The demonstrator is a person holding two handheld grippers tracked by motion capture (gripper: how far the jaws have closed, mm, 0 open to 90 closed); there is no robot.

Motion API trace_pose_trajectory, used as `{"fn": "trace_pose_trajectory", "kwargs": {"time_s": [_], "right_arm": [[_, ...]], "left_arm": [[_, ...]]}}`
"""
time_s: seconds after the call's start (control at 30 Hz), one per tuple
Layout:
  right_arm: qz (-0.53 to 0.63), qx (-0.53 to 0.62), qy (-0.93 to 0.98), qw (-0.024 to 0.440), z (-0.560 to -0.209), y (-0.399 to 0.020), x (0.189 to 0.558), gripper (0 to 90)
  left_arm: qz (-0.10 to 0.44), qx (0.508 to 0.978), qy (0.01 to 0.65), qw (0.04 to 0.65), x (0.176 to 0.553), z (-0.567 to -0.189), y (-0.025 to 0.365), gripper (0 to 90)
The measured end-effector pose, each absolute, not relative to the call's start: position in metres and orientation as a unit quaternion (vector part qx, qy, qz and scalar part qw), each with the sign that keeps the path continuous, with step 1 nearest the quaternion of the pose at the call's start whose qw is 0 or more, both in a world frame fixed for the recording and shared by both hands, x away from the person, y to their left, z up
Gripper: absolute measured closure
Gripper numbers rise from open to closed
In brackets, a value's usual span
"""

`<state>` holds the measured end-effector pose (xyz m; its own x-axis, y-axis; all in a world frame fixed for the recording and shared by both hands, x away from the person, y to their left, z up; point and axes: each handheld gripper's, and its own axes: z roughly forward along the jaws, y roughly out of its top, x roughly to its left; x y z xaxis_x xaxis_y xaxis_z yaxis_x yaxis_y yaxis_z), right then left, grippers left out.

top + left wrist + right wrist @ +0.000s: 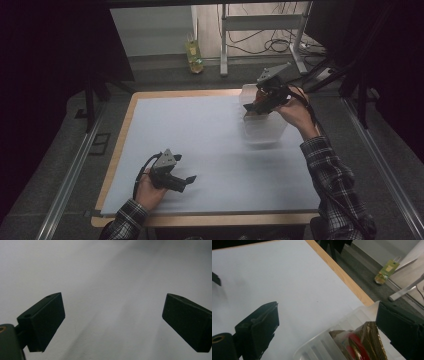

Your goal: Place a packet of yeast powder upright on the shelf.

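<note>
While my left tongs [186,181] are idling wide on the mat [200,140], my right tongs [332,322] are gaping over the bin [322,342], just beside the packet [364,342] standing inside it.

The left gripper [113,323] looks down along its 2 black jaws, which stand wide apart — 1 at the lower left, 1 at the right edge. Nothing sits between them. Beneath lies the pale grey table cover [105,277] — smooth, with faint soft creases.
</note>
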<state>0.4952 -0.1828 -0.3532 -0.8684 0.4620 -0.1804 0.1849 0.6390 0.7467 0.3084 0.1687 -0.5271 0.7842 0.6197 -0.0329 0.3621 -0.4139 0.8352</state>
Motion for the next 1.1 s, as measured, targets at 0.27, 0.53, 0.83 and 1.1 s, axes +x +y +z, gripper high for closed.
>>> {"fn": "trace_pose_trajectory", "kwargs": {"time_s": [0.27,0.53,0.83,1.1], "right_arm": [[0.392,0.177,0.886,0.173,-0.350,-0.184,0.482,5.4],[0.397,0.178,0.886,0.162,-0.357,-0.187,0.468,4.3],[0.415,0.191,0.876,0.153,-0.369,-0.194,0.451,2.1],[0.423,0.192,0.873,0.150,-0.378,-0.200,0.433,1.8]], "left_arm": [[0.140,0.827,0.297,0.456,0.308,-0.527,0.168,4.5],[0.140,0.826,0.298,0.457,0.308,-0.527,0.168,4.4],[0.135,0.822,0.300,0.465,0.308,-0.526,0.169,3.9],[0.136,0.825,0.299,0.460,0.308,-0.527,0.168,4.3]]}}
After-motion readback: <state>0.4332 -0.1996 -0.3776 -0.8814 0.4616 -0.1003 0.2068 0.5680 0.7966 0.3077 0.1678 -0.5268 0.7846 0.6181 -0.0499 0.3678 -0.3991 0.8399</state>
